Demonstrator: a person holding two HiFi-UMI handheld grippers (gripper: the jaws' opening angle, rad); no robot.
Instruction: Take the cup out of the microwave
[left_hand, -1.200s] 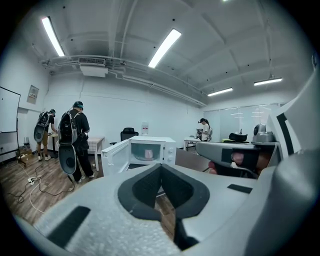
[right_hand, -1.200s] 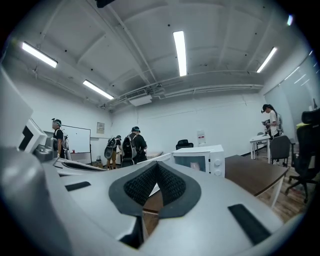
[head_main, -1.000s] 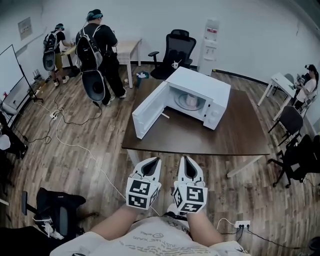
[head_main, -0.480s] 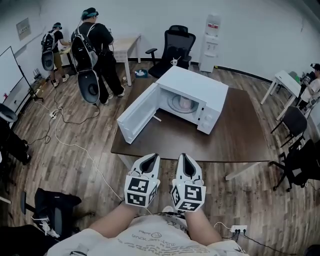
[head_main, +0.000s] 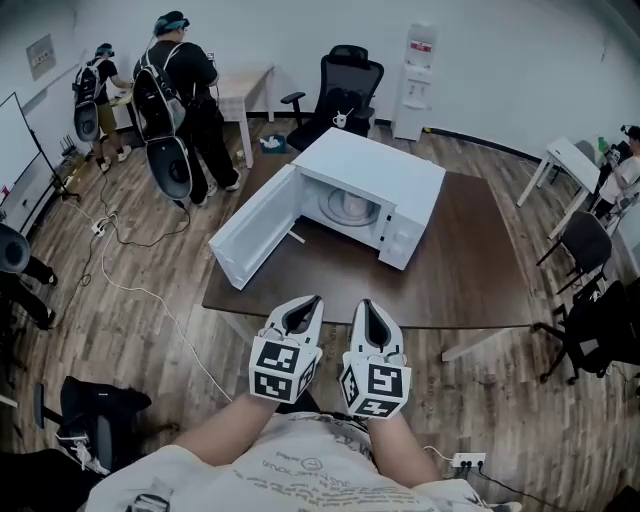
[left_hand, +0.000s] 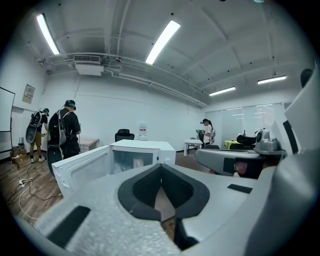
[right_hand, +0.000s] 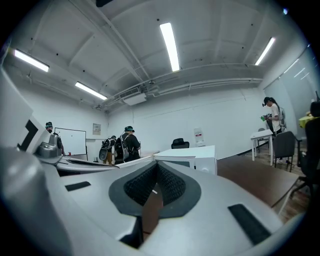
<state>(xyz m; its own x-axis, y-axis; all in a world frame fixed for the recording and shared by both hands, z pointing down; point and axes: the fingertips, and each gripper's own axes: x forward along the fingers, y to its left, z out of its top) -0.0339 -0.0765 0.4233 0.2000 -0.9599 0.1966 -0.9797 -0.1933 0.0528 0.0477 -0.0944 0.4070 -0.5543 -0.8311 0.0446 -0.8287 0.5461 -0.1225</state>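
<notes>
A white microwave (head_main: 372, 172) stands on a dark brown table (head_main: 470, 262) with its door (head_main: 252, 228) swung wide open to the left. Inside, on the turntable, sits a pale cup (head_main: 352, 206); the left gripper view also shows the cup (left_hand: 138, 162) in the cavity. My left gripper (head_main: 311, 299) and right gripper (head_main: 364, 303) hang side by side over the floor just short of the table's near edge, well away from the microwave. On both, the jaws meet at the tips with nothing between them. The microwave (right_hand: 192, 156) lies ahead in the right gripper view.
Two people with backpacks (head_main: 182, 95) stand at the back left by a small desk (head_main: 243, 92). A black office chair (head_main: 346, 86) and a water dispenser (head_main: 418, 62) are behind the table. A white table (head_main: 570, 163) and chairs (head_main: 585, 240) are on the right; cables (head_main: 130, 290) cross the floor.
I have come closer to the table: the microwave and table have slid down and left in the head view. Both grippers stay shut and side by side.
</notes>
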